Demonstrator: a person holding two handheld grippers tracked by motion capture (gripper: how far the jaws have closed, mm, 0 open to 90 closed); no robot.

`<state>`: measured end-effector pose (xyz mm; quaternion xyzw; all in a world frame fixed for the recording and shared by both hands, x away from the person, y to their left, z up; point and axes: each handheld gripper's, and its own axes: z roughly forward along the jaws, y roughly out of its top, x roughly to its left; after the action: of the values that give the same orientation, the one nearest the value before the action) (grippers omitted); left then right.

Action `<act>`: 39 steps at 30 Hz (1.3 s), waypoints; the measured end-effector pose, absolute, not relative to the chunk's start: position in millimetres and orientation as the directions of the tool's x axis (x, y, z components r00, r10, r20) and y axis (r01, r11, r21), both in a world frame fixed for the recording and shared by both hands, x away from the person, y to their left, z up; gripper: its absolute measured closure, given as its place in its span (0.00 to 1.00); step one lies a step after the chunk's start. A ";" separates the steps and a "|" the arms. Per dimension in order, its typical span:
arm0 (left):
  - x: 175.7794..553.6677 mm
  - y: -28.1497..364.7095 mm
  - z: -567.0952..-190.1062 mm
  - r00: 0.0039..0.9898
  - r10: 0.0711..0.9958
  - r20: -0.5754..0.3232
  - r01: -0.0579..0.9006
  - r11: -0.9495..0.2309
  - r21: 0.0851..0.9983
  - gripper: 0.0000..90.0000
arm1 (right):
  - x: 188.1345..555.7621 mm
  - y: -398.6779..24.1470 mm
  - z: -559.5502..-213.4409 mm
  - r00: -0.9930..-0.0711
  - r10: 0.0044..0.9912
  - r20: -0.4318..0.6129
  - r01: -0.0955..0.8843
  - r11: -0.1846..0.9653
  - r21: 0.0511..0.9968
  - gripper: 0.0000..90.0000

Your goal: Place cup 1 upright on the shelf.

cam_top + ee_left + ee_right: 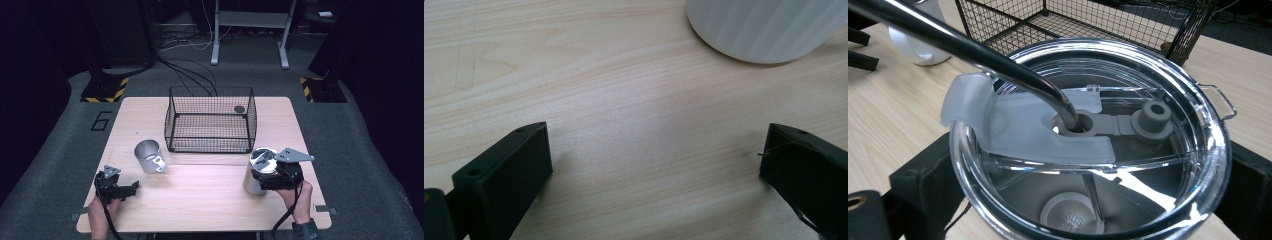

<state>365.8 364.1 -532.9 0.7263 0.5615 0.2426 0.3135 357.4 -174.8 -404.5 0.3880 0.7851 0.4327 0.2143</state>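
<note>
High view: fixed above the person's side, facing forward and down over the whole table, far off.
Left gripper view: rides low, close to the wood, looking along its jaws; beyond and right of them stands the base of a steel cup.
Right gripper view: very near, looking down between its jaws onto a lidded tumbler, the wire basket beyond.
Shared: cup, tumbler, basket, tabletop.
</note>
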 end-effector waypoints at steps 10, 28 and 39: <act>365.8 364.2 -532.8 0.252 0.968 0.001 0.664 -0.173 0.728 0.00 | 360.2 -171.2 -394.2 -0.605 0.796 -0.010 0.417 0.328 0.848 0.04; 365.8 364.2 -532.8 0.252 0.968 0.000 0.664 -0.173 0.728 0.00 | 371.8 -163.6 -379.0 -0.627 0.778 -0.031 0.404 0.359 0.841 0.04; 365.8 364.1 -532.9 0.252 0.968 0.000 0.664 -0.173 0.728 0.00 | 378.6 -157.3 -367.8 -0.639 0.768 -0.039 0.386 0.365 0.847 0.04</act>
<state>365.8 364.1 -532.9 0.7263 0.5616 0.2426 0.3136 378.6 -157.3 -367.8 0.3626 0.7959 0.4314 0.2213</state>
